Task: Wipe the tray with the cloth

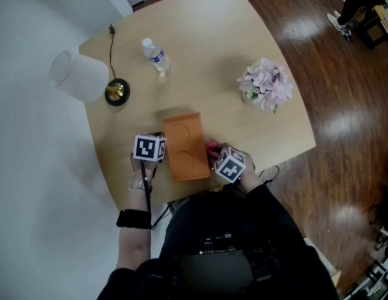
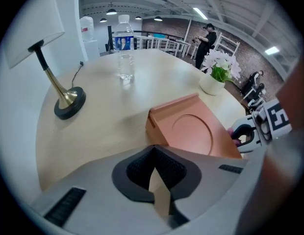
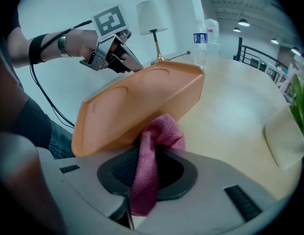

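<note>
The right gripper [image 3: 151, 153] has its fingers clamped on the pink cloth [image 3: 164, 131], whose bunched end presses against the right edge of the tray [image 1: 185, 144]. The orange tray sits on the desk [image 1: 213, 49] between the two grippers, close in front of the person. The left gripper [image 2: 153, 152] is just beside the tray's left edge, its fingers closed together on nothing.
</note>
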{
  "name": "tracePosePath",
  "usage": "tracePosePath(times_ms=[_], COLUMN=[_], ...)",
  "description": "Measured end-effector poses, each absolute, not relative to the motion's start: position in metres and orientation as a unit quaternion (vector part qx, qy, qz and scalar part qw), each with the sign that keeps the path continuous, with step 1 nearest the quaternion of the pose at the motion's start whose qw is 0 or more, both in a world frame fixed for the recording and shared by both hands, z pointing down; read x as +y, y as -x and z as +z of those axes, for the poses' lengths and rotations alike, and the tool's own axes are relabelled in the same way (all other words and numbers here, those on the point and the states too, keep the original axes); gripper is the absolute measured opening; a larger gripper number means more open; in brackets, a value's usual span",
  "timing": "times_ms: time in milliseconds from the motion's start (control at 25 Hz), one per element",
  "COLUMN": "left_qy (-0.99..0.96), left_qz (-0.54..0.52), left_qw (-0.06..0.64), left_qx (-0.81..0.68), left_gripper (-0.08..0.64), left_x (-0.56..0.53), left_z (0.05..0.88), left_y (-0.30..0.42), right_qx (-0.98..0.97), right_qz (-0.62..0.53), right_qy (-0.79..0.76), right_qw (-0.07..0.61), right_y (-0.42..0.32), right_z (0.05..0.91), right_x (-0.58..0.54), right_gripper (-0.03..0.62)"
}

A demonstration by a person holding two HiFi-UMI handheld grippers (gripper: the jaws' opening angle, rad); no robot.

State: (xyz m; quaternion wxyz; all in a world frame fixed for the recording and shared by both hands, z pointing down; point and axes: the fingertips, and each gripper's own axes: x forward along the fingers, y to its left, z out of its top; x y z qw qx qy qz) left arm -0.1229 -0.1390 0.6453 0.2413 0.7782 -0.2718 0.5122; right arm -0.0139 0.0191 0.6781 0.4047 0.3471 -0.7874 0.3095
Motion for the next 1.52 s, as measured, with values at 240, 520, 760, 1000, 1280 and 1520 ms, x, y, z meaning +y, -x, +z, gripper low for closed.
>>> tracePosePath(times_ms=[240,520,760,1000,1280,1520], left_qy=[-0.785,-0.828,-0.839,-0.814,-0.805,-0.796], left_qz=[0.506,0.452,0.452,0.480,0.492,0.503], left_qw=[0.254,0.234,0.243,0.270,0.276,0.282], left_qx=[-0.251,-0.235,-0.178,-0.184,-0.185,-0.183], left_gripper=[0.005,0.005,0.005,0.005,0.005,0.005], left_x=[-0.115,-0.104,-0.073,-0.063,-0.066,-0.068], left_z=[0.653,0.595,0.601,0.629,0.632,0.631], left_y=[0.132,0.115,0.058,0.056,0.052,0.053], right_qx=[-0.772,-0.745,-0.755,-0.771,-0.786,-0.810], right_qz=[0.321,0.332,0.290,0.246,0.207,0.182], right_qy=[-0.371,-0.397,-0.413,-0.401,-0.358,-0.320], right_qw=[0.404,0.421,0.418,0.429,0.459,0.457], right_y=[0.010,-0.034,-0.061,-0.068,-0.061,-0.038], right_z=[0.680,0.679,0.657,0.648,0.656,0.651], right_x=[0.021,0.023,-0.024,-0.077,-0.110,-0.097], right_gripper=[0.087,0.087,0.087,0.087,0.087,0.087])
